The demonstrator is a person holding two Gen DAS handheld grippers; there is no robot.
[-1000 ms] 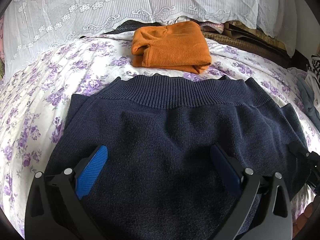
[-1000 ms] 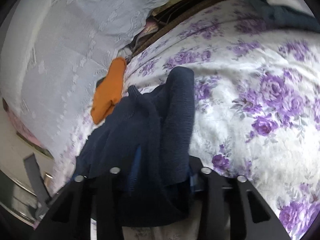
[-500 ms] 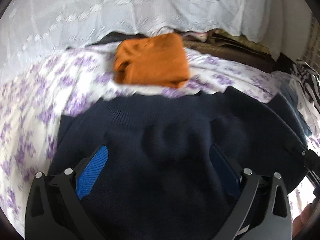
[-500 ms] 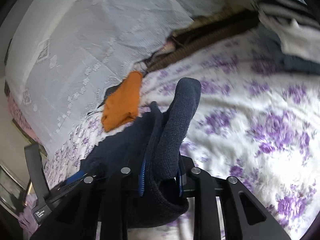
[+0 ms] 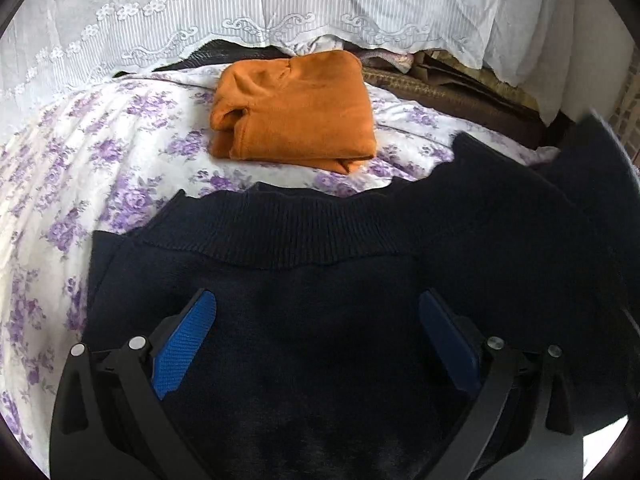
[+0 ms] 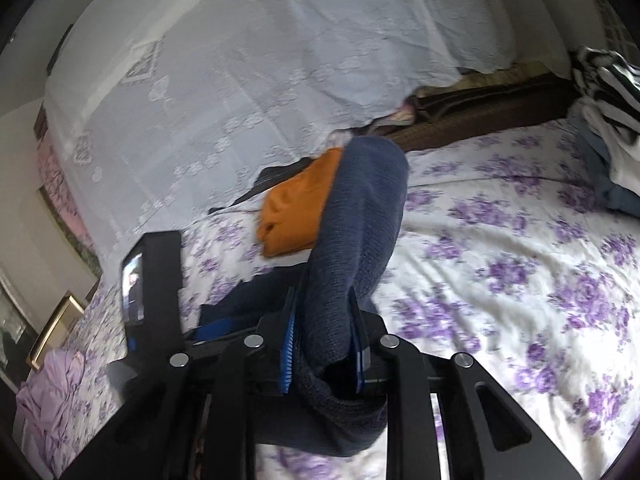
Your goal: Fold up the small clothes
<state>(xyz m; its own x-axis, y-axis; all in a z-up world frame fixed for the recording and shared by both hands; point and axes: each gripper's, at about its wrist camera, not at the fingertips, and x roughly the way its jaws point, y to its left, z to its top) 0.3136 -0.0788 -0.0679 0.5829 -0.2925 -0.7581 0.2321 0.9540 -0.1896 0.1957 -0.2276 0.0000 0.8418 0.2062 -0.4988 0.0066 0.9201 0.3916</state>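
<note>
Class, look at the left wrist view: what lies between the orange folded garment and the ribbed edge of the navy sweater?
Only bare floral bedsheet separates the orange garment from the navy sweater; the left wrist view shows it.

R gripper (image 6: 322,332) closed tighter on navy sweater (image 5: 320,320) sleeve, lifting it off bed

The left wrist camera sits just behind the left claw (image 5: 316,340). It looks down and ahead, very close over the dark sweater (image 5: 320,280). The right wrist camera sits just behind the right claw (image 6: 324,340), higher up, looking across the bed (image 6: 500,240). Both views show the orange top (image 5: 292,108) beyond the claws, the lace cloth (image 5: 280,4) behind it, and the flowered bed.
</note>
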